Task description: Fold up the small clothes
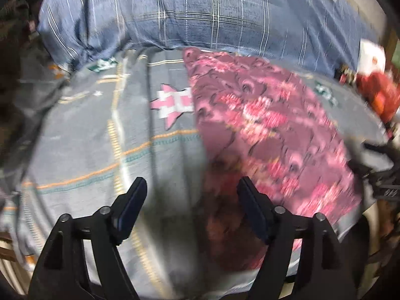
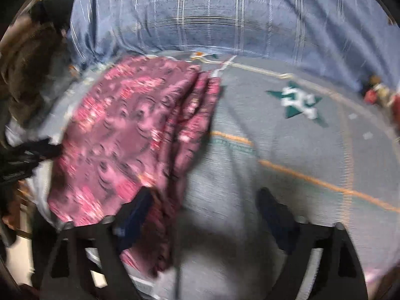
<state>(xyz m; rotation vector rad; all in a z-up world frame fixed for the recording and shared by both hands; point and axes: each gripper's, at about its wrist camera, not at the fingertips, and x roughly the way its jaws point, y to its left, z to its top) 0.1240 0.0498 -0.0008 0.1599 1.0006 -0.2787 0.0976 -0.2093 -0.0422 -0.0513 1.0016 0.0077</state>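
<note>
Between the fingers of the left gripper [image 1: 191,210] only the bedspread [image 1: 87,130] is being framed — jaws apart, pink garment [image 1: 270,125] lying just right of them. The right gripper [image 2: 207,215], spread wide, is being held beside the garment's folded edge; a careless brush risks undoing the fold.

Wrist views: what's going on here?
A person is folding a pink patterned cloth on a grey bedspread, one gripper in each hand. Both tools stand open and hold nothing: the left tool hovers at the cloth's near edge, the right tool beside its layered, folded edge. The cloth lies flat, below a blue plaid pillow. Both views are motion-blurred.
</note>
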